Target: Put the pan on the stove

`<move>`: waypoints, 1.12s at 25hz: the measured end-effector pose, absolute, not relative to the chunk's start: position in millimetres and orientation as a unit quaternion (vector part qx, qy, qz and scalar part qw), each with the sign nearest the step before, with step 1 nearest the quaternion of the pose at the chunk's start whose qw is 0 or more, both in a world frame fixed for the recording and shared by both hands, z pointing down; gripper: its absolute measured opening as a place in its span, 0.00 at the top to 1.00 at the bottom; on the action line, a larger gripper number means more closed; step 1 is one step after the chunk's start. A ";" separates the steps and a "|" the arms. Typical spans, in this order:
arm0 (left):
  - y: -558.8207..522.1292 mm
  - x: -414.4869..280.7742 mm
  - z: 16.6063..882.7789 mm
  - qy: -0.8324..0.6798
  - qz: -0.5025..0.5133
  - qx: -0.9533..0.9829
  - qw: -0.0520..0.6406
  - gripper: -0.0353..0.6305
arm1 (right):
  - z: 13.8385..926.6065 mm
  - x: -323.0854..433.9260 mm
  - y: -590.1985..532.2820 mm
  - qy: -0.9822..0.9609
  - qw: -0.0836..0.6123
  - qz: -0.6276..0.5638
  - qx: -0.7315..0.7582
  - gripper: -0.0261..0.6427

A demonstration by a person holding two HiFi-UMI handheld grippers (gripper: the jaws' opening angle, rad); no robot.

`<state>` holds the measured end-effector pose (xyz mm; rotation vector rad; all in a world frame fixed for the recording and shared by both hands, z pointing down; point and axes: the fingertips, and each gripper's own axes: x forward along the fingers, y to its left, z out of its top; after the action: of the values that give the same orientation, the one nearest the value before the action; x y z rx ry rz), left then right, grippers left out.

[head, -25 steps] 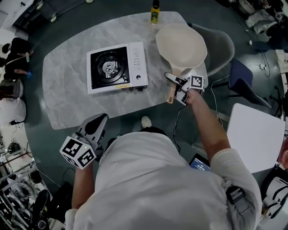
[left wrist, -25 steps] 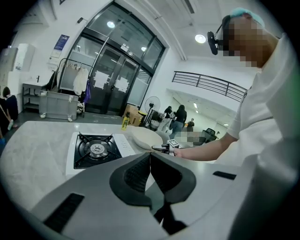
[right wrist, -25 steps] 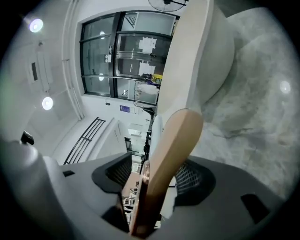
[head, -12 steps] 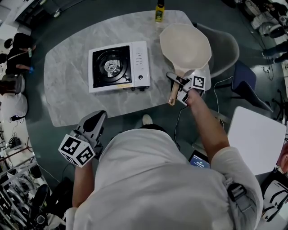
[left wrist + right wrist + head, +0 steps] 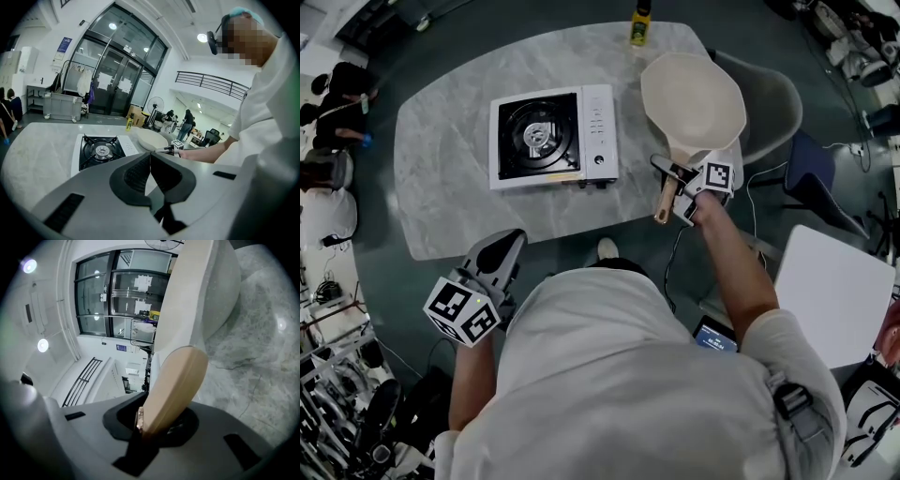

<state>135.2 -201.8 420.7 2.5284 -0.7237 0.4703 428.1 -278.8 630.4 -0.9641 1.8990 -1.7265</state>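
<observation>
A large open hall with a dark floor surrounds a pale marbled table (image 5: 441,187), seen from above your head. On it, near the middle, sits a white single-burner stove (image 5: 553,138) with a bare black grate. To its right, well apart from it, lies the cream pan (image 5: 694,98), its bowl by the far right edge and its wooden handle (image 5: 664,199) pointing back toward you past the near edge. That is the pan's long axis: bowl away, handle near. Your right hand-held gripper (image 5: 677,192) is clamped on that handle, so the stove lies to the left of it and slightly farther away. Your left hand-held gripper (image 5: 502,248) hangs low beside your body, off the table, jaws pressed together on nothing; the right is plainly the nearer one. A small yellow bottle (image 5: 639,26) stands at the far edge. The right gripper view shows what the head view cannot: the handle (image 5: 171,390) wedged between the jaws, with the pan's bowl (image 5: 197,291) beyond, above grey-veined marble. The left gripper view shows the burner (image 5: 101,151) and pan (image 5: 151,139) side by side from low down. No view settles whether the pan has left the table.
</observation>
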 end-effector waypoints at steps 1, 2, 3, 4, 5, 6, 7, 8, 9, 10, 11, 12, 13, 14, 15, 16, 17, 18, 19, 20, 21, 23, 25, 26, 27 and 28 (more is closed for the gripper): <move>-201.8 133.5 419.9 -0.264 0.170 0.921 0.232 0.92 | 627.7 426.6 -277.4 0.681 0.198 -0.615 -0.344 0.85; -201.6 131.8 419.5 -0.264 0.169 0.921 0.232 0.92 | 624.9 425.2 -275.9 0.683 0.198 -0.614 -0.343 0.84; -201.1 130.1 419.7 -0.264 0.168 0.921 0.232 0.92 | 622.0 423.9 -274.1 0.685 0.199 -0.613 -0.341 0.84; -200.3 128.5 420.4 -0.263 0.166 0.921 0.233 0.92 | 618.9 422.7 -272.1 0.685 0.199 -0.613 -0.340 0.83; -199.3 127.1 421.0 -0.263 0.165 0.922 0.233 0.92 | 615.8 421.7 -270.0 0.686 0.199 -0.612 -0.339 0.83; -198.4 125.7 421.2 -0.262 0.163 0.922 0.232 0.92 | 612.9 420.9 -268.0 0.687 0.197 -0.612 -0.339 0.83; -197.6 124.0 421.0 -0.261 0.162 0.923 0.232 0.92 | 610.2 419.9 -265.9 0.689 0.194 -0.610 -0.340 0.83; -196.7 121.9 420.8 -0.260 0.161 0.923 0.232 0.92 | 607.4 418.7 -263.8 0.690 0.190 -0.609 -0.342 0.83; -195.8 119.2 420.5 -0.260 0.160 0.923 0.233 0.92 | 604.1 417.2 -261.8 0.691 0.187 -0.608 -0.343 0.83; -194.6 116.1 420.6 -0.259 0.158 0.923 0.235 0.92 | 600.3 415.7 -259.7 0.693 0.184 -0.605 -0.345 0.83; -193.2 112.6 420.9 -0.259 0.155 0.924 0.237 0.92 | 595.8 413.9 -257.5 0.696 0.181 -0.603 -0.345 0.83; -191.7 108.6 421.3 -0.257 0.153 0.924 0.238 0.92 | 590.3 411.3 -255.0 0.697 0.179 -0.602 -0.345 0.83; -190.1 104.0 421.7 -0.256 0.152 0.925 0.237 0.92 | 584.1 407.8 -252.4 0.698 0.179 -0.603 -0.343 0.83; -188.5 99.1 422.0 -0.255 0.151 0.925 0.237 0.92 | 577.5 403.4 -249.9 0.700 0.178 -0.602 -0.340 0.83; -186.7 94.2 422.0 -0.254 0.150 0.926 0.237 0.92 | 570.5 398.7 -247.5 0.703 0.177 -0.601 -0.337 0.83; -184.8 89.5 422.0 -0.253 0.148 0.926 0.237 0.92 | 563.6 394.0 -245.2 0.706 0.175 -0.599 -0.334 0.82; -182.8 85.1 422.0 -0.253 0.146 0.927 0.238 0.92 | 557.0 389.3 -243.1 0.709 0.171 -0.598 -0.332 0.82; -181.1 80.8 422.2 -0.252 0.143 0.927 0.238 0.92 | 551.0 384.5 -241.6 0.713 0.167 -0.596 -0.330 0.82; -179.9 76.3 422.6 -0.252 0.140 0.927 0.239 0.92 | 545.4 378.9 -240.7 0.716 0.163 -0.596 -0.327 0.82; -179.1 71.4 423.1 -0.252 0.138 0.927 0.240 0.92 | 540.0 372.4 -240.0 0.718 0.160 -0.595 -0.323 0.82; -178.3 66.1 423.5 -0.253 0.136 0.927 0.241 0.92 | 534.6 365.1 -239.3 0.721 0.157 -0.595 -0.319 0.82; -176.4 54.2 424.3 -0.255 0.131 0.927 0.243 0.92 | 524.5 348.5 -238.1 0.726 0.153 -0.594 -0.311 0.82; -173.5 41.2 425.3 -0.258 0.125 0.927 0.244 0.92 | 516.3 331.1 -238.1 0.733 0.145 -0.592 -0.303 0.82; -172.1 34.6 425.7 -0.260 0.123 0.926 0.244 0.92 | 512.6 322.1 -238.6 0.736 0.141 -0.590 -0.300 0.82; -171.0 27.9 426.0 -0.262 0.122 0.926 0.245 0.92 | 508.8 312.9 -239.5 0.740 0.138 -0.589 -0.295 0.82; -170.1 21.2 426.2 -0.265 0.120 0.925 0.245 0.92 | 505.0 303.5 -240.5 0.743 0.135 -0.588 -0.290 0.82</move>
<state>21.2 -170.1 426.2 2.5250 -0.7236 0.3283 303.5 -240.5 505.0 -0.8397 2.1514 -1.7050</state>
